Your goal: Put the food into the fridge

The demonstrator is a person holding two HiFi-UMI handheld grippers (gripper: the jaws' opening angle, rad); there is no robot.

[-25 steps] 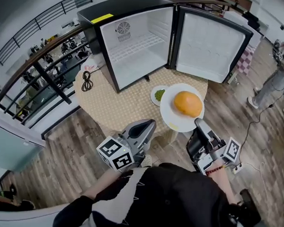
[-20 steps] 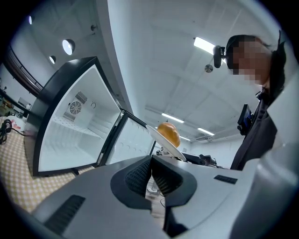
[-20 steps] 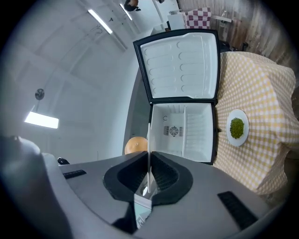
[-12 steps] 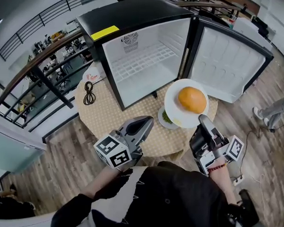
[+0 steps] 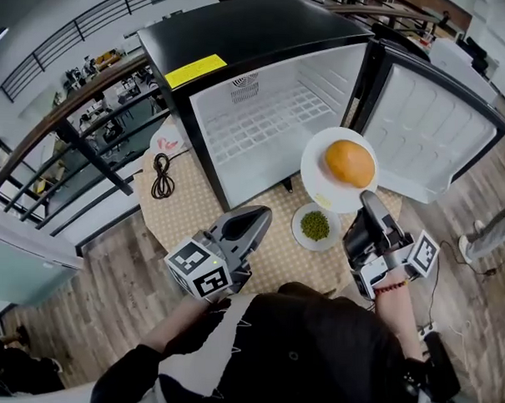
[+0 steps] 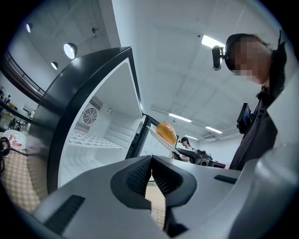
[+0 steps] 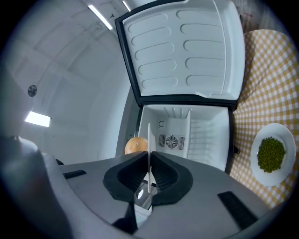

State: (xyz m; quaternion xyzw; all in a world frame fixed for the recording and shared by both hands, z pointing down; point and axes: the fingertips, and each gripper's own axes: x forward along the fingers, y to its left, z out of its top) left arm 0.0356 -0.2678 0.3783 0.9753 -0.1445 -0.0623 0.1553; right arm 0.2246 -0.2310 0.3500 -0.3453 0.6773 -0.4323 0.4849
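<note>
My right gripper (image 5: 368, 200) is shut on the rim of a white plate (image 5: 320, 174) that carries an orange bun (image 5: 349, 162), held in the air in front of the open black fridge (image 5: 265, 113). In the right gripper view the plate's edge (image 7: 149, 144) stands pinched between the jaws, with the bun (image 7: 136, 145) to its left. A smaller white plate of green peas (image 5: 316, 225) rests on the checked table (image 5: 186, 202). My left gripper (image 5: 250, 224) hovers shut and empty over the table's near edge; its own view shows the jaws (image 6: 152, 175) closed.
The fridge door (image 5: 435, 133) stands swung open to the right; the white interior has a wire shelf (image 5: 264, 118). A black cable (image 5: 162, 176) and a small white dish (image 5: 167, 140) lie on the table's left. A railing (image 5: 64, 121) runs at the left.
My right gripper has lifted the plate with the bun up and toward the fridge opening, uncovering the plate of peas. The view has shifted closer to the fridge. The left gripper barely moved.
</note>
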